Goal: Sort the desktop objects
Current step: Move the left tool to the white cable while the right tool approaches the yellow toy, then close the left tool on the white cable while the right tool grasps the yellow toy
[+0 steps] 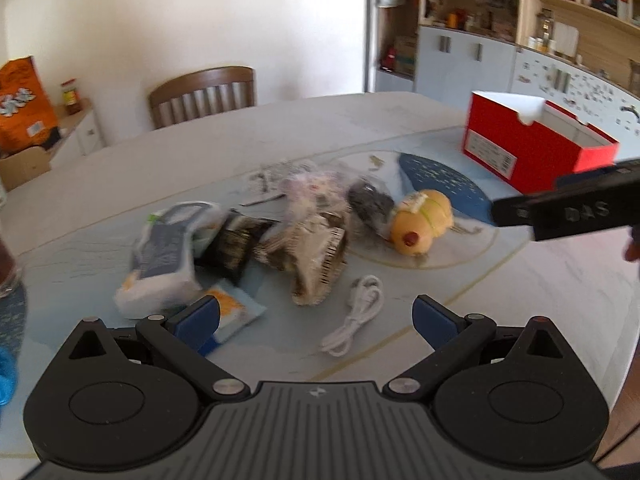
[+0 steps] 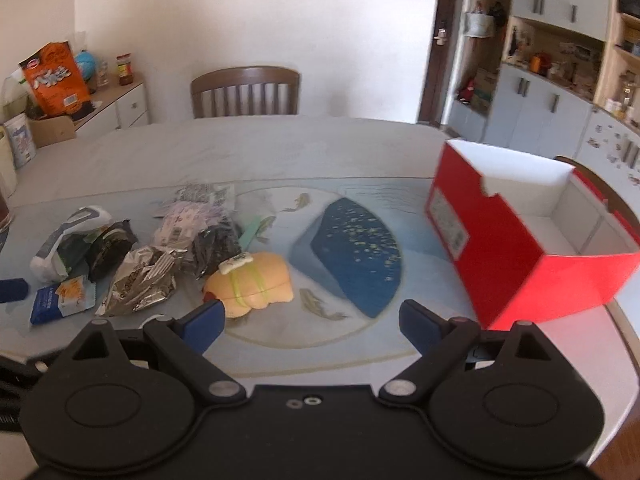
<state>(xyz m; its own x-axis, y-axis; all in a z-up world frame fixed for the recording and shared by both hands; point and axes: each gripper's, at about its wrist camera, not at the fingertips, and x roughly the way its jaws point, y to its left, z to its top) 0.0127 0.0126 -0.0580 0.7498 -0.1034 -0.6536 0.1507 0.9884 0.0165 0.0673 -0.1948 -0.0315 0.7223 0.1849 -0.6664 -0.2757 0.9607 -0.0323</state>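
both grippers' jaws wide apart, holding nothing.

You are in a home, in its dining room. A wooden slat-back dining chair (image 2: 245,91) is drawn up to the far side of the bench (image 2: 256,148), whose cover is printed with fish and a blue shape. To your right, a wall unit (image 1: 532,32) of grey cupboard doors and open wooden shelves holds jars, bottles and small ornaments. A dark-framed door (image 2: 437,40) with a handle stands beside it. To your left, a low white sideboard (image 2: 120,110) carries an orange snack bag (image 2: 56,78), a red-capped jar (image 2: 125,69) and a small globe (image 2: 86,62). The walls are plain white, and daylight fills the room.
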